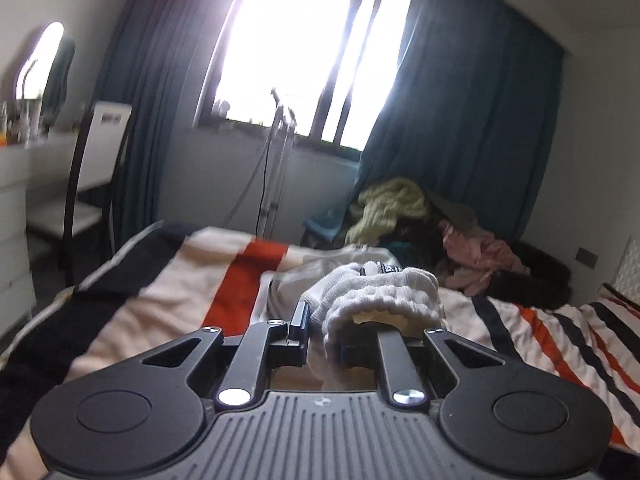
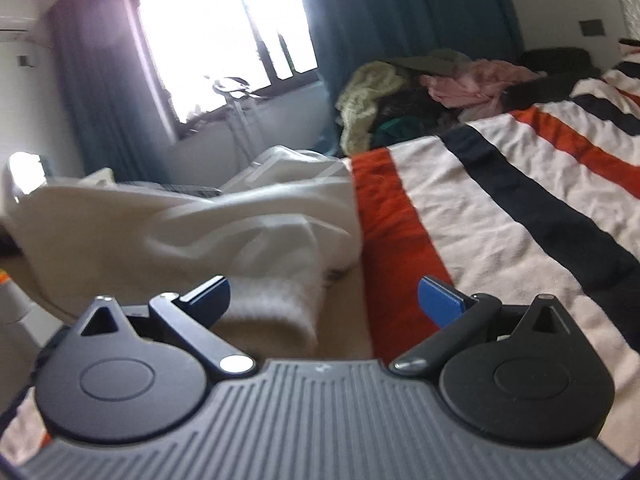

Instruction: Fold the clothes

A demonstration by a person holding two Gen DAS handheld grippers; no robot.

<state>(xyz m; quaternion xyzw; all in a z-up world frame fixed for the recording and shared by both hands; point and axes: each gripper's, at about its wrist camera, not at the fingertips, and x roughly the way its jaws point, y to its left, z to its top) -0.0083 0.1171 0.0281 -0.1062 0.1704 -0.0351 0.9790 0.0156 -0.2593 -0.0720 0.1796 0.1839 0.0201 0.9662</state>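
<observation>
The left gripper (image 1: 320, 320) is clamped on the ribbed cuff of a white garment (image 1: 372, 296), bunched between its closed jaws. The right gripper (image 2: 324, 296) is spread wide and grips nothing — the same white garment (image 2: 192, 228) is draped ahead and to its left, its ribbed hem beside the left finger (image 2: 208, 292). Beneath lies a striped bedspread (image 2: 500, 200); a heap of clothes (image 1: 432, 232) is piled beyond — before teal curtains (image 1: 460, 80) and a bright window (image 1: 304, 48).

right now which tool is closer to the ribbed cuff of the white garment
Left. The left tool is shut on the ribbed cuff. The right tool stands open, the white garment lying loose between its fingers, unpinched.
</observation>
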